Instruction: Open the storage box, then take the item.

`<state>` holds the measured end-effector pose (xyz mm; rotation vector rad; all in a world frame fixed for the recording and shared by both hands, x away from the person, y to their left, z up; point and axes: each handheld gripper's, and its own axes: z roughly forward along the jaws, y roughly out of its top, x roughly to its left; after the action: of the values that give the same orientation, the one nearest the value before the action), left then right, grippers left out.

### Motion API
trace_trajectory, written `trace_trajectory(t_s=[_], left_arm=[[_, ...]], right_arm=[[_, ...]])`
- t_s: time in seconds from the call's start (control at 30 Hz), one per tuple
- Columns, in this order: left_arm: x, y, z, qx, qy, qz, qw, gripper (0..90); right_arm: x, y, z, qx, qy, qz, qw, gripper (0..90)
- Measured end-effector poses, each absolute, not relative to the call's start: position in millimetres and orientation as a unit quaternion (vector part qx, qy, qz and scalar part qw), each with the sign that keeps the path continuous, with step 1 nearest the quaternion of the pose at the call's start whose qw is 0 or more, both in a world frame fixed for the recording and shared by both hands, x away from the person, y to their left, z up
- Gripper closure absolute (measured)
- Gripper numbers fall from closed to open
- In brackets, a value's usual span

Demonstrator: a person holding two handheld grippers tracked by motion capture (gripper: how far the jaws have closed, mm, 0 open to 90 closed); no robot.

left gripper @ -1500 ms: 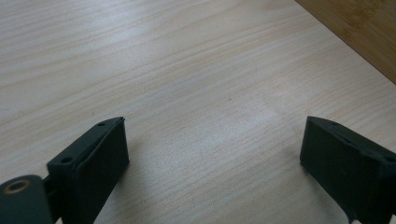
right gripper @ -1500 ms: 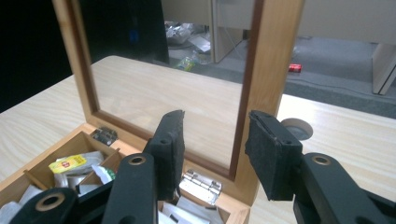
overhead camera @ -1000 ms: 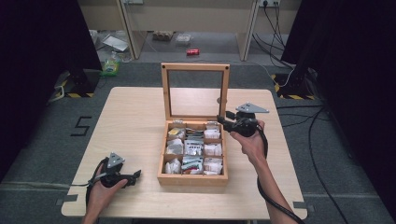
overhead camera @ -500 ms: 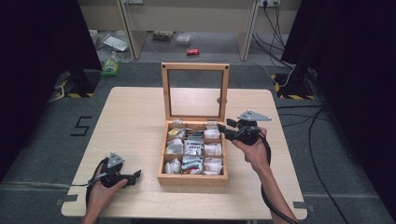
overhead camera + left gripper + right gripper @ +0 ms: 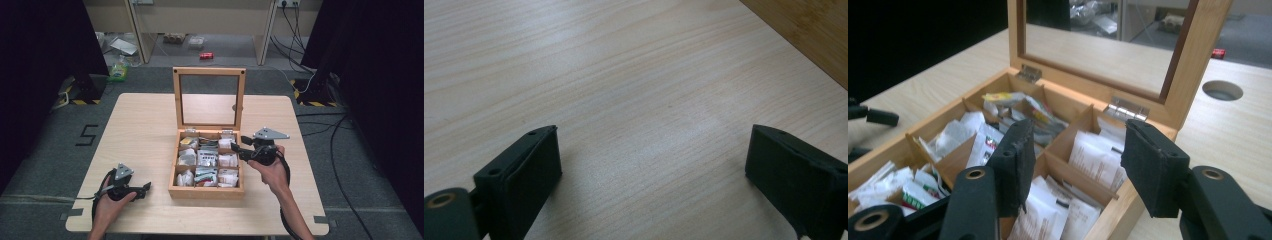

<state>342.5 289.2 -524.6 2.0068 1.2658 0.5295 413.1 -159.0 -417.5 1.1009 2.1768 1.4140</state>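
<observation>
right tool (image 5: 239,148) now sits lower and nearer the person than in the two earlier high views, where it hovered beside the upright lid. its jaws have just been opening and stand part open with nothing between them. its tips reach over the right rim of the wooden box (image 5: 206,191), above the rear right compartment. judgement: this is an approach to pick a tea sachet; no contact is made yet.

in the right gripper view, white sachets (image 5: 1098,157) stand on edge directly ahead of and below the jaws, in the compartment next to the hinge (image 5: 1126,107). thin wooden dividers (image 5: 1075,177) bound that compartment on the near and left sides of the tool.

left tool (image 5: 146,187) rests on the bench (image 5: 145,130) where it lay in the earlier views, jaws wide and empty, pointing toward the box's left wall. the left gripper view shows bare bench between the jaws and a corner of the box (image 5: 809,35) ahead to the right.

edges and room:
- glass lid (image 5: 208,97) stands upright behind the right tool; keep clear of its frame.
- box right wall lies under the tool; descent must clear this rim and the dividers.
- open bench lies to the outer side of the right tool for withdrawal.
- a cable hole (image 5: 1222,90) lies in the bench beyond the lid.
</observation>
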Motion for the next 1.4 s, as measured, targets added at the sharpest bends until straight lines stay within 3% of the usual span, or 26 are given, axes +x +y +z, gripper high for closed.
trace_trajectory(t_s=[0.73,1.4], left_arm=[[343,289,-525,0.774,0.488,0.204,0.349,7.1],[343,289,-525,0.774,0.488,0.204,0.348,7.1]], right_arm=[[395,-160,-428,0.377,0.777,0.485,0.141,39.2],[390,-160,-435,0.364,0.796,0.465,0.134,40.9]])
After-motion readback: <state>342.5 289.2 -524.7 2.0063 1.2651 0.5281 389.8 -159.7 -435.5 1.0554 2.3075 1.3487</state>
